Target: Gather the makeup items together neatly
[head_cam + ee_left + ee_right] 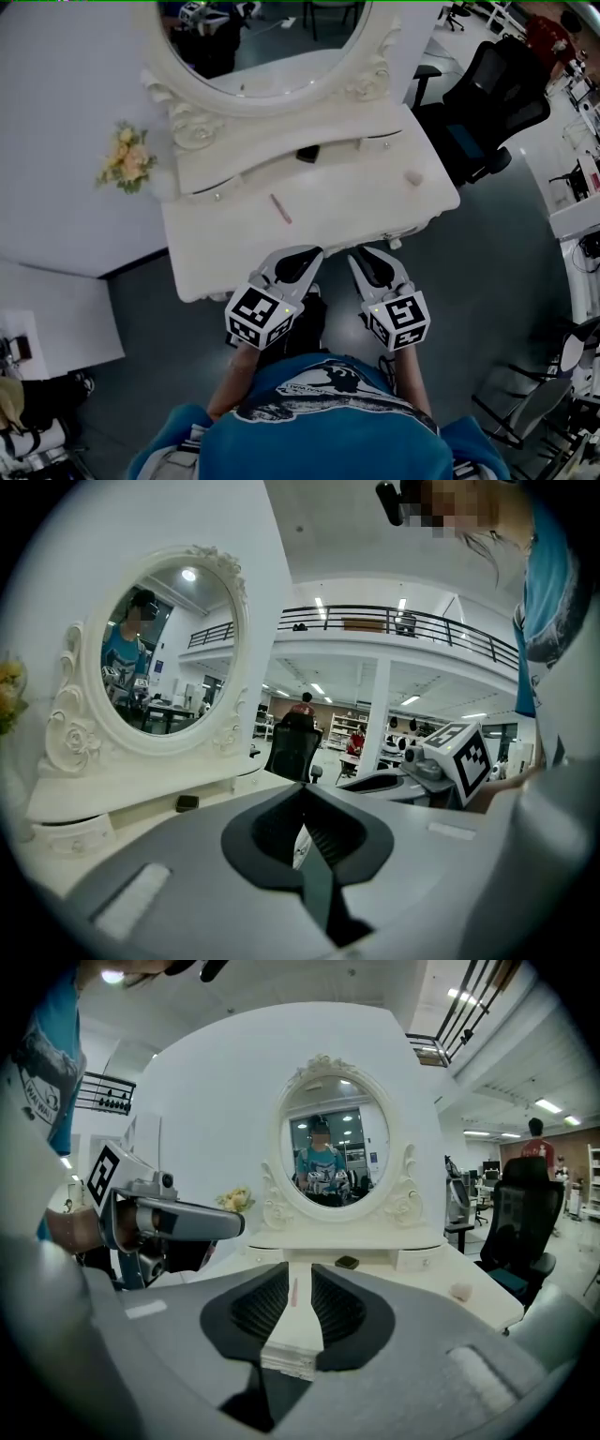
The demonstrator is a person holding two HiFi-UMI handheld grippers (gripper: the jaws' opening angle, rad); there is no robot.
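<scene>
Over white vanity table (356, 197), left gripper (309, 253) fingers pressed together; right gripper (364, 253) fingers spread, empty.

- Table (375, 197): creamy white all over.
- Stick (280, 208): pink.
- Small case (307, 153): black.
- Puff (413, 176): pale pink.
- Flowers (127, 159): yellow and peach, green leaves.
- Shirt (328, 427): blue.

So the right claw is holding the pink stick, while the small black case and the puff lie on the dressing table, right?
Not quite: the right claw holds nothing. The pink stick lies loose on the dressing table, ahead of it, as the head view shows. The small black case and the puff do lie on the table.
</scene>
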